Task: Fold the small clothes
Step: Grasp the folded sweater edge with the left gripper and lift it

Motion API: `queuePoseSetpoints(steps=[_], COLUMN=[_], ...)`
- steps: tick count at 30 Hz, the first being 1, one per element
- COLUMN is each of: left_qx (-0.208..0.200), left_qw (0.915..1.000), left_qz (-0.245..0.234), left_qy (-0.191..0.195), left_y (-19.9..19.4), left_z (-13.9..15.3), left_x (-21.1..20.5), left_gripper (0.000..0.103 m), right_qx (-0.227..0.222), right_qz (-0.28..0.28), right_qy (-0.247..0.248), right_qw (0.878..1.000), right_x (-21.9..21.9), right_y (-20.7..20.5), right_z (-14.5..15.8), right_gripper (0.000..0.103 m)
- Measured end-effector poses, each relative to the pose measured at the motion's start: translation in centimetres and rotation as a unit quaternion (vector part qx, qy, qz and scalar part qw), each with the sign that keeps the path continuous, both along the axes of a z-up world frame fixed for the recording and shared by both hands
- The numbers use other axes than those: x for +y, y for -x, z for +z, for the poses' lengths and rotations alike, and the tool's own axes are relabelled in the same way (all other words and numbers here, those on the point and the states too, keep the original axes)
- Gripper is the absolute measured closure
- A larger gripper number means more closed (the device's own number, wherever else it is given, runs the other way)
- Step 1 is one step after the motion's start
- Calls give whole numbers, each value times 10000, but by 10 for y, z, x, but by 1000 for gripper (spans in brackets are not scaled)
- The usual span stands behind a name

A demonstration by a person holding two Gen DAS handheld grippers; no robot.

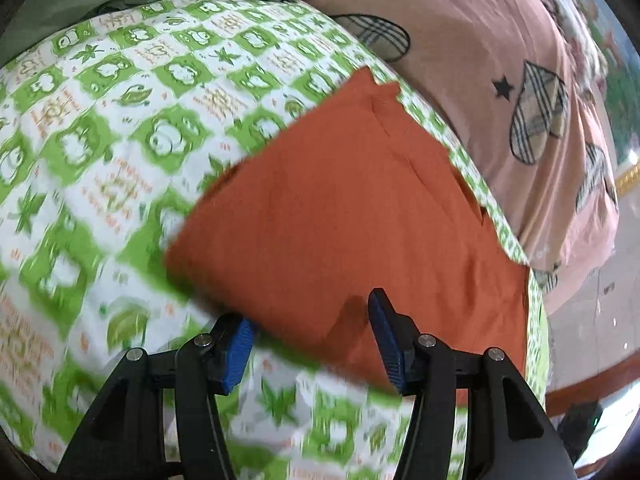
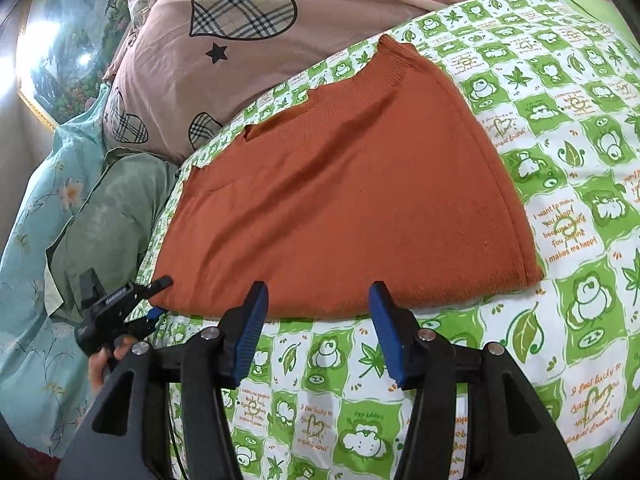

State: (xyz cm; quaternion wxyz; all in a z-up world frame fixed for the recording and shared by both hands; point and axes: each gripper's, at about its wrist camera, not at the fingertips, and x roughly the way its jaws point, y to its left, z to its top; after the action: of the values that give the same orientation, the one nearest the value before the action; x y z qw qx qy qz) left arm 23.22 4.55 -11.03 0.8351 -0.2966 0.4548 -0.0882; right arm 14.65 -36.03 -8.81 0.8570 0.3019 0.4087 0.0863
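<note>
An orange knit garment (image 2: 344,200) lies folded flat on a green-and-white frog-print sheet (image 2: 560,168). My right gripper (image 2: 318,304) is open and empty, its blue pads just short of the garment's near edge. My left gripper (image 1: 312,320) is open at the garment's (image 1: 344,208) near corner, one blue pad (image 1: 384,320) over the cloth and the other beside its edge. It also shows in the right wrist view (image 2: 154,294), at the garment's left corner. The left wrist view is blurred by motion.
A pink pillow with plaid hearts (image 2: 224,60) lies behind the garment. A grey-green cloth (image 2: 116,216) and a teal floral cover (image 2: 44,248) lie at the left. A wooden bed edge and tiled floor (image 1: 592,320) show at the right of the left wrist view.
</note>
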Motion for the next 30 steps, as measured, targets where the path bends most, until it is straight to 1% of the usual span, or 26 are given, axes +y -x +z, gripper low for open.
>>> queuePoseSetpoints(steps=[4, 6, 8, 10, 11, 12, 13, 15, 17, 20, 22, 23, 25, 26, 27, 28, 29, 30], left_qx=[-25, -31, -56, -87, -102, -139, -173, -246, -413, -838, -1134, -1280, -1602, -1739, -1859, -1907, -1969, -2022], left_qw=[9998, 9993, 9988, 9986, 9986, 9985, 9982, 9966, 9949, 9899, 9827, 9774, 9624, 9533, 9413, 9349, 9256, 9146], left_qz=[151, 186, 186, 165, 150, 120, 103, 58, -22, -368, -700, -868, -1242, -1412, -1626, -1728, -1850, -1973], left_qy=[-104, -314, -457, -495, -493, -515, -562, -783, -925, -1081, -1289, -1441, -1810, -2025, -2302, -2443, -2650, -2892], left_y=[-18, -27, -32, -36, -37, -37, -37, -36, -32, -23, -17, -12, -1, 6, 13, 17, 22, 27], left_z=[-1, 1, 3, 5, 6, 9, 12, 22, 34, 61, 79, 86, 96, 97, 94, 91, 85, 75], left_x=[1, -2, -5, -7, -7, -9, -11, -18, -27, -53, -81, -98, -135, -154, -177, -189, -204, -219], left_gripper=[52, 54, 60, 73, 76, 83, 86, 88, 89, 91, 92, 92, 92, 92, 92, 92, 92, 92], right_qx=[30, 38, 18, -17, -26, -37, -55, -77, -108, -155, -190, -204, -185, -175, -152, -110, -73, -39], right_qz=[43, 42, 39, 35, 31, 18, 10, -10, 2, 39, 77, 108, 197, 225, 278, 361, 412, 475], right_qy=[-24, -36, -48, -59, -61, -63, -75, -97, -135, -264, -323, -368, -519, -616, -748, -907, -968, -1039], right_qw=[10000, 10000, 10000, 10000, 10000, 10000, 10000, 9999, 9999, 9995, 9993, 9991, 9983, 9977, 9967, 9952, 9944, 9934], right_x=[-3, -5, -8, -11, -12, -13, -15, -17, -22, -28, -33, -35, -39, -40, -41, -41, -41, -38], right_y=[-9, -14, -18, -21, -23, -24, -25, -27, -30, -34, -40, -43, -54, -58, -65, -74, -79, -86], right_z=[-3, -4, -4, -3, -3, -2, -2, 0, 1, 5, 9, 10, 13, 13, 12, 10, 9, 8], right_gripper=[49, 49, 49, 49, 49, 49, 49, 49, 49, 49, 49, 49, 49, 49, 48, 45, 42, 36])
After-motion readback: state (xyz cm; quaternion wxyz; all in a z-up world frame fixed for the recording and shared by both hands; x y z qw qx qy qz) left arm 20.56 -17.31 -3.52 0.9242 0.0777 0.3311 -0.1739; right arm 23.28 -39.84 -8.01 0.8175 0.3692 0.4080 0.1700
